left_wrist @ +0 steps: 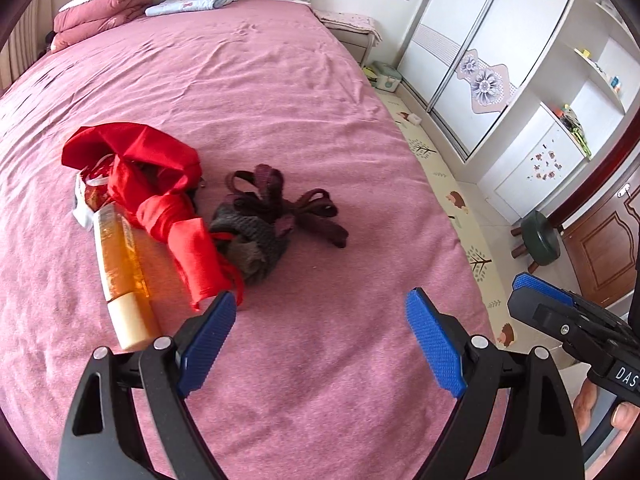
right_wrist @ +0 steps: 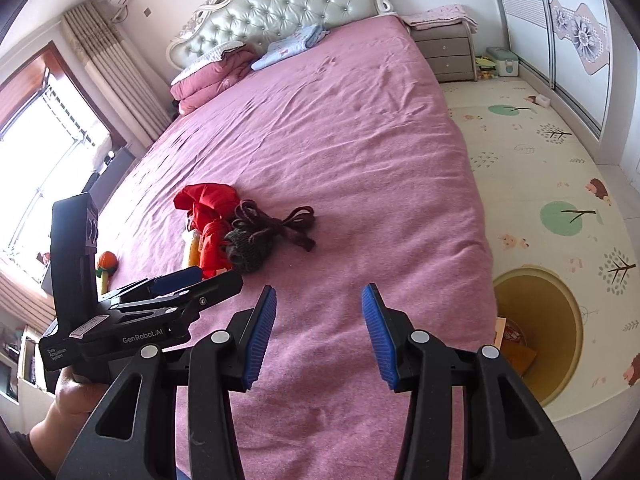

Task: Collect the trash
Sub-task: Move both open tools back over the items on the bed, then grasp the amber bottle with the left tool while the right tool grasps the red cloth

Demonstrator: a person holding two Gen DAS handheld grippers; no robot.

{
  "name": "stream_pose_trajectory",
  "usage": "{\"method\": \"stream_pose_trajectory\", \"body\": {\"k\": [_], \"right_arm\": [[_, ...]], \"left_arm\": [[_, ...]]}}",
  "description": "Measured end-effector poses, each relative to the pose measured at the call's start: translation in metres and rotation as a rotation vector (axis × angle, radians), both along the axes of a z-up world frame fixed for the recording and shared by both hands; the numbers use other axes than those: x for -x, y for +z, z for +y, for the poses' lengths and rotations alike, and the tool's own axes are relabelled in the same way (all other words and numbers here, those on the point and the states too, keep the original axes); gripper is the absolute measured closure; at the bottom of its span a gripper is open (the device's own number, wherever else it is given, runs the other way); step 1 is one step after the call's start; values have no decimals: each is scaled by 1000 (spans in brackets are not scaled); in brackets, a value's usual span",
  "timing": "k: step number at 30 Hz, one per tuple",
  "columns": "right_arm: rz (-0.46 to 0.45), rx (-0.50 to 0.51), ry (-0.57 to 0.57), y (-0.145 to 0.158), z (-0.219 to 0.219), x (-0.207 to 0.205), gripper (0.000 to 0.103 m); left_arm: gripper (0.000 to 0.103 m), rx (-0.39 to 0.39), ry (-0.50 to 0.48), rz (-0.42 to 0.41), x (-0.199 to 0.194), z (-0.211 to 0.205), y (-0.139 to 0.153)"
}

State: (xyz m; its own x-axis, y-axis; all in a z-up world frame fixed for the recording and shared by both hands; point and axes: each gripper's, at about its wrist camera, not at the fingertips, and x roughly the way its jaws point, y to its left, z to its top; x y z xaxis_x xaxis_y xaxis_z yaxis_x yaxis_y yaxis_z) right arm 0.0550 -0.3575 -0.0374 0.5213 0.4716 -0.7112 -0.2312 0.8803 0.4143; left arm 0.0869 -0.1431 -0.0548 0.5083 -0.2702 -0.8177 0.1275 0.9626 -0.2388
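On the pink bed (left_wrist: pixel 280 92) lies a small heap: a red cloth (left_wrist: pixel 160 184), an orange bottle with a cream cap (left_wrist: pixel 120 264) and a dark knitted item with maroon straps (left_wrist: pixel 276 216). My left gripper (left_wrist: pixel 320 312) hangs open just in front of the heap, nothing between its blue pads. In the right wrist view the same heap shows as red cloth (right_wrist: pixel 208 208) and knitted item (right_wrist: pixel 256 244). My right gripper (right_wrist: pixel 318 300) stands open over bare bedsheet, to the right of the left gripper (right_wrist: pixel 176 280). A yellow bin (right_wrist: pixel 536 328) sits on the floor beside the bed, with some items inside.
A folded pink quilt (left_wrist: pixel 100 12) and a blue cloth (left_wrist: pixel 192 0) lie near the headboard. On the floor are a patterned play mat (right_wrist: pixel 540 184), a green stool (left_wrist: pixel 540 236) and a nightstand (right_wrist: pixel 444 52). A wardrobe (left_wrist: pixel 480 60) lines the far wall. An orange toy (right_wrist: pixel 107 262) lies left of the bed.
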Motion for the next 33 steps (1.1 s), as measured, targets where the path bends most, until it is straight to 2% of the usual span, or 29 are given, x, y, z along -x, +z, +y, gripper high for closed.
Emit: {"method": "stream_pose_trajectory", "body": {"k": [14,23,27,33], "right_arm": [[31,-7,122,-10,74,-28,59],[40,-6,147,-14,93,-41,59],[41,-8,158,-15,102,-47,59],[33,-6,184,-13,120,-56,59]], "left_arm": [[17,-56,174,13,-7,81,-19],[17,-47,208,41,-18,104,-32],[23,-26,219,55,-23,110,-40],[49,-43,208,101,-36,111,-57]]}}
